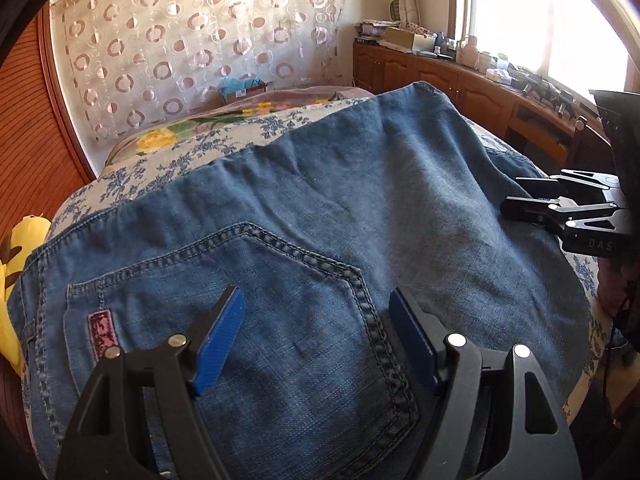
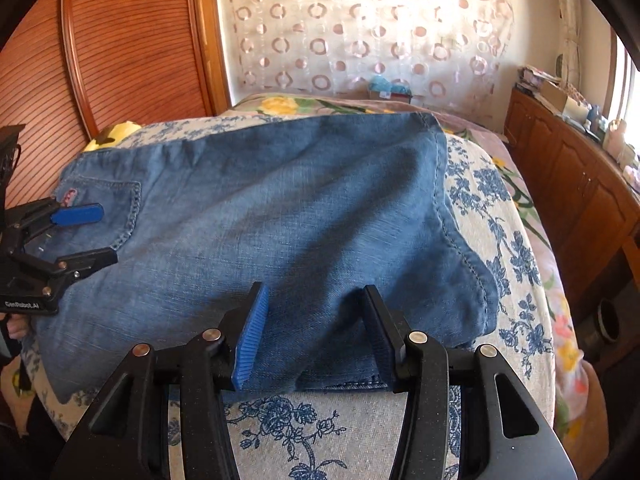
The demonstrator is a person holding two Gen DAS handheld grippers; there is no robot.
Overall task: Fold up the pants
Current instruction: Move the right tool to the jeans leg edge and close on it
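Blue denim pants [image 1: 360, 184] lie folded across the flower-print bed cover [image 2: 320, 432]; a back pocket [image 1: 260, 300] with a small pink label [image 1: 100, 330] faces up. My left gripper [image 1: 316, 296] is open, its blue pads spread just above that pocket and gripping nothing. The right wrist view shows it at the left edge [image 2: 106, 234], over the pocket end of the pants [image 2: 280, 200]. My right gripper [image 2: 315, 292] is open over the near edge of the leg end; denim lies between the pads, which do not press on it. It enters the left wrist view from the right [image 1: 514, 194].
A yellow plush toy [image 1: 12, 272] lies at the bed's left edge. Wooden cabinets [image 2: 568, 184] with clutter on top run along the right under a bright window. A ribbed wooden panel [image 2: 132, 40] and a circle-pattern curtain [image 1: 180, 40] stand behind. A small box [image 1: 240, 90] sits at the far end.
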